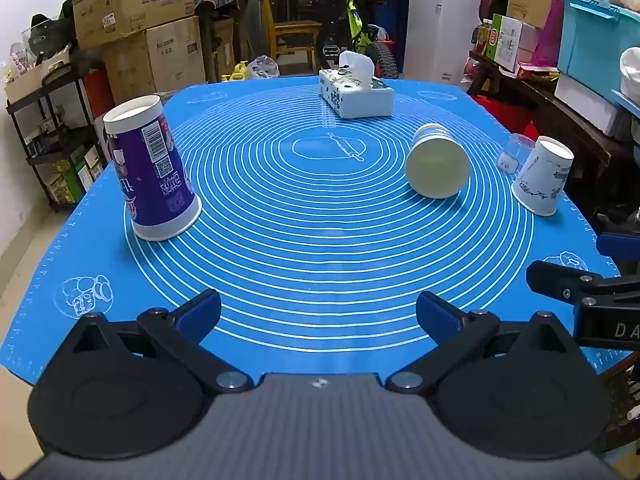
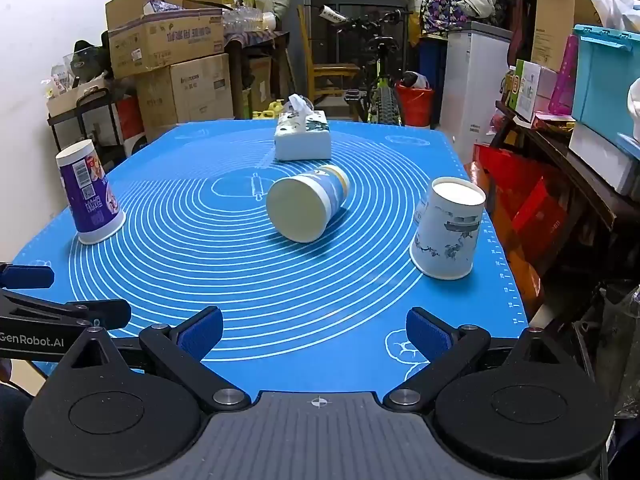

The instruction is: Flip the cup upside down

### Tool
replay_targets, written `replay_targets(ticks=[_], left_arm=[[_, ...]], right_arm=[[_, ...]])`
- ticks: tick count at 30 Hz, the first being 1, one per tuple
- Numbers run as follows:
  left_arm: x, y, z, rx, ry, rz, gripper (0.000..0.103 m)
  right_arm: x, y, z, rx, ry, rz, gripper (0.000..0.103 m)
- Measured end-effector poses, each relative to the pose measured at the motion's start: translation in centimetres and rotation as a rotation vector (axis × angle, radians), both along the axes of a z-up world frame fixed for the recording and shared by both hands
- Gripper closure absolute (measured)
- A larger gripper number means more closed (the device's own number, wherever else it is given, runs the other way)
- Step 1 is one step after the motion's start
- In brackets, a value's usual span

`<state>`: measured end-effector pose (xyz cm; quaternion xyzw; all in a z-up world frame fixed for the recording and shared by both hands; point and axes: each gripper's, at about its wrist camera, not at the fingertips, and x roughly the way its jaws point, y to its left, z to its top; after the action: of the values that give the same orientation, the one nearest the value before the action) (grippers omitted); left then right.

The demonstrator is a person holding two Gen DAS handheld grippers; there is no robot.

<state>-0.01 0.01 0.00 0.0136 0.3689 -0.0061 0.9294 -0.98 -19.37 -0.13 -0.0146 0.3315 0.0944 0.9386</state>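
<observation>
While both our tools hang spread and empty, the purple cup point(image 2: 90, 196) at ten o'clock stands inverted, the middle cup point(image 2: 306, 208) lies sideways at twelve, unflipped, and the white cup point(image 2: 448, 228) at two o'clock stands inverted.

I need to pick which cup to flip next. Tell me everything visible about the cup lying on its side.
The tipped cup is paper-like, blue and white with a yellowish band. It lies on its side near the middle of the blue mat, its closed pale base facing the cameras and its mouth pointing toward the tissue box. Only the mat touches it; both grippers are away from it.
</observation>
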Motion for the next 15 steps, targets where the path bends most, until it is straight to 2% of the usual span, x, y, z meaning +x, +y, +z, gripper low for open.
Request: replay_targets(ticks=[15], left_arm=[[0.11,0.40,0.23,0.004,0.008,-0.004,0.001]], right_arm=[[0.02,-0.04,-0.06,-0.001,0.008,0.000,0.005]])
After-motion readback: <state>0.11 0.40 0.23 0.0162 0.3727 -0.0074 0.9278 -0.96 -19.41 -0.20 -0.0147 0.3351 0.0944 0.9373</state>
